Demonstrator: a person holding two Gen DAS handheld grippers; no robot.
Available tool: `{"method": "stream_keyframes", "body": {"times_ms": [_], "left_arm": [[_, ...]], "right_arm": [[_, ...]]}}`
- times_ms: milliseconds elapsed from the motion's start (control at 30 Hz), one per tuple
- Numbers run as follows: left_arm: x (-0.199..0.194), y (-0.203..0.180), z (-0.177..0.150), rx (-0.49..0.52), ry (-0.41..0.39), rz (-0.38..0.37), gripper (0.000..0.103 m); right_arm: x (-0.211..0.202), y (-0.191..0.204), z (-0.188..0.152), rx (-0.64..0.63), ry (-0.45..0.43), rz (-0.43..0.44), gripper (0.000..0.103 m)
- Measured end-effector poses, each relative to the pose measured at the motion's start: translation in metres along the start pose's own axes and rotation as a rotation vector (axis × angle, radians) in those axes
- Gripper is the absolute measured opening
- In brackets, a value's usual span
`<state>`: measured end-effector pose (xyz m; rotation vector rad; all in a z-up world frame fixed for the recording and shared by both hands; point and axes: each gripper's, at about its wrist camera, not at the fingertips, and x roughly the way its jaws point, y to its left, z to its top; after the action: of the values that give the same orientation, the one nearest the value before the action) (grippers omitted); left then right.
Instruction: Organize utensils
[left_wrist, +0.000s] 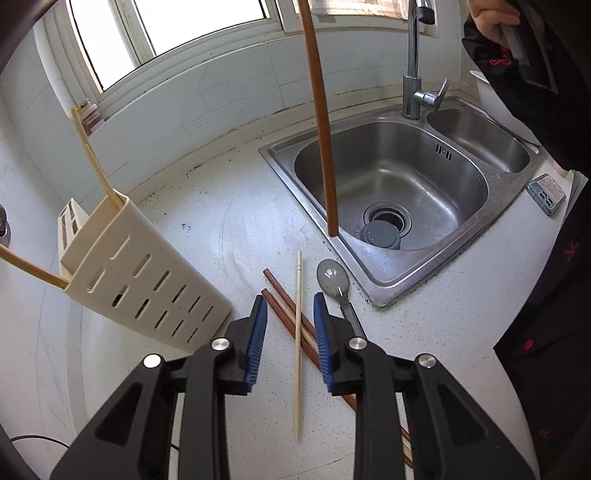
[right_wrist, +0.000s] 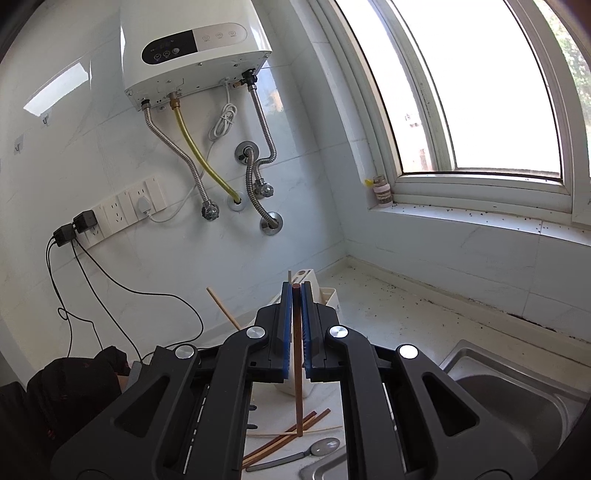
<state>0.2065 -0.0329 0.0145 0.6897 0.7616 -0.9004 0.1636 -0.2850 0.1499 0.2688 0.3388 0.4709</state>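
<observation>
My left gripper (left_wrist: 290, 299) points down at the white counter, open, its blue pads astride a pale chopstick (left_wrist: 297, 332) and two brown chopsticks (left_wrist: 282, 301) without touching them. A grey spoon (left_wrist: 330, 277) lies just right of the pads. The cream slotted holder (left_wrist: 147, 280) stands to the left with pale chopsticks (left_wrist: 92, 151) in it. My right gripper (right_wrist: 296, 286) is shut on a brown chopstick (right_wrist: 298, 387), held upright above the loose chopsticks (right_wrist: 280, 439) and the spoon (right_wrist: 317, 448). That held chopstick (left_wrist: 325, 147) hangs in front of the sink in the left wrist view.
A steel double sink (left_wrist: 280, 162) with a faucet (left_wrist: 413, 74) fills the right of the counter. A phone (left_wrist: 546, 194) lies beside it. A person's hand (left_wrist: 487, 18) shows top right. A water heater (right_wrist: 192, 48), hoses and plugged cables (right_wrist: 74, 229) line the wall.
</observation>
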Motion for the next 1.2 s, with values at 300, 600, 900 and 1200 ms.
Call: {"method": "stream_keyframes", "body": {"times_ms": [300, 600, 900, 1200], "left_arm": [[0.056, -0.009, 0.008, 0.037, 0.103, -0.016, 0.025], [0.093, -0.004, 0.02, -0.028, 0.192, -0.062, 0.025], [0.115, 0.002, 0.031, -0.061, 0.255, -0.08, 0.024], [0.128, 0.001, 0.035, -0.077, 0.31, -0.072, 0.015]], "right_arm": [[-0.012, -0.021, -0.006, 0.031, -0.002, -0.061, 0.005], [-0.022, -0.03, -0.012, 0.045, 0.0, -0.086, 0.005], [-0.027, -0.036, -0.015, 0.062, 0.005, -0.106, 0.005], [-0.031, -0.041, -0.016, 0.069, 0.0, -0.113, 0.005]]}}
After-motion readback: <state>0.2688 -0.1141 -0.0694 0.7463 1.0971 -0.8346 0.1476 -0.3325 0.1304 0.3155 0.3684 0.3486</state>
